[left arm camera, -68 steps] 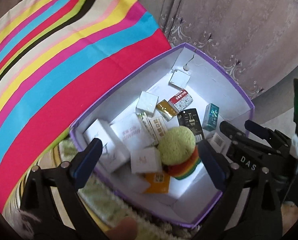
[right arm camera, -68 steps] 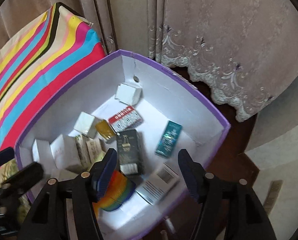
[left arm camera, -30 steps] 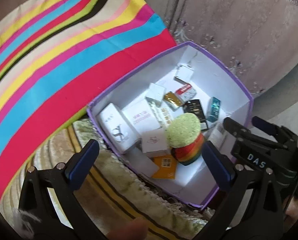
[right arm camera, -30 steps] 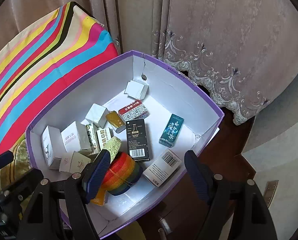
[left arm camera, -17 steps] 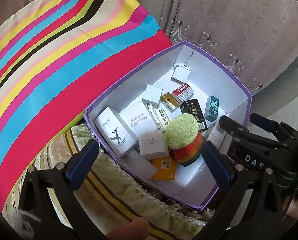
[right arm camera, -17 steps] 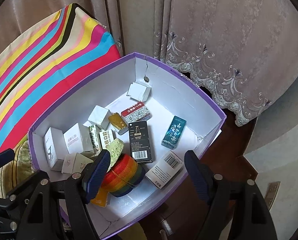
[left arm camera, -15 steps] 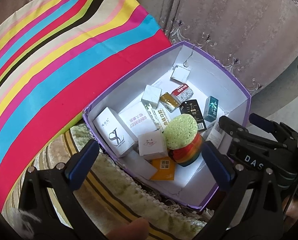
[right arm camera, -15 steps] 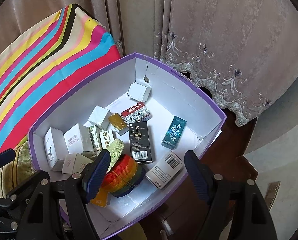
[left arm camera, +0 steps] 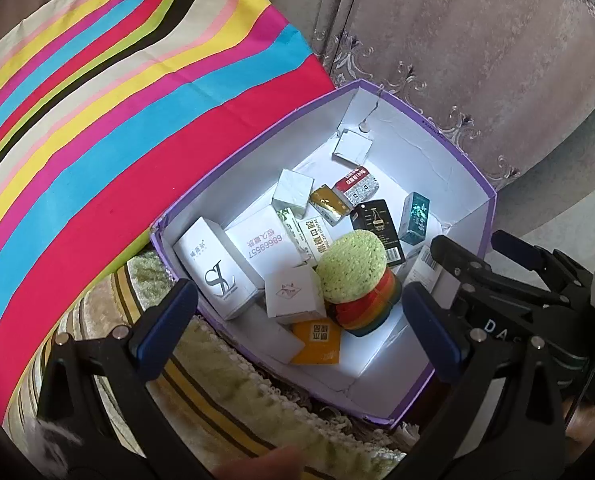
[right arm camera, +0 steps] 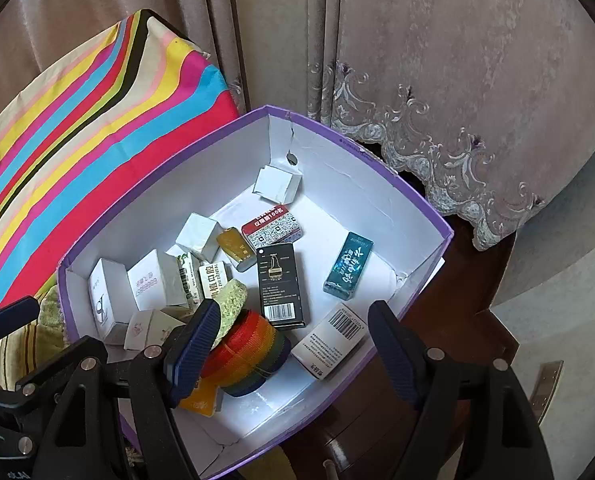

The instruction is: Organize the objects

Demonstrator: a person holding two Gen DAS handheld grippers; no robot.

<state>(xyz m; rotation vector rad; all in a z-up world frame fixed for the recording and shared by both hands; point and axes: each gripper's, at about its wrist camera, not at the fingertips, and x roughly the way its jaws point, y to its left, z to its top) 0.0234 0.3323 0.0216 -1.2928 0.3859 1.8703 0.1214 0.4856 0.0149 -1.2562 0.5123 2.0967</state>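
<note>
**Both tongs hanging empty over a box that is already loaded**

You are holding the left gripper (left arm camera: 297, 326) and the right gripper (right arm camera: 293, 346) with their jaws standing apart and nothing between the pads — neither is touching anything. Just beyond the left tips the white-lined purple box (left arm camera: 473, 176) is sitting with the rainbow sponge (left arm camera: 361, 284) nearest, between the two pads in view. Past the right tips the barcoded white carton (right arm camera: 329, 340) is lying closest, then the black carton (right arm camera: 279, 284) and the teal carton (right arm camera: 349, 266) further out. By my reading the gathering is looking mostly done: I am seeing nothing loose outside the box on the striped cloth (left arm camera: 109, 120) — what is left seems to be tidying the jumble inside.
</note>
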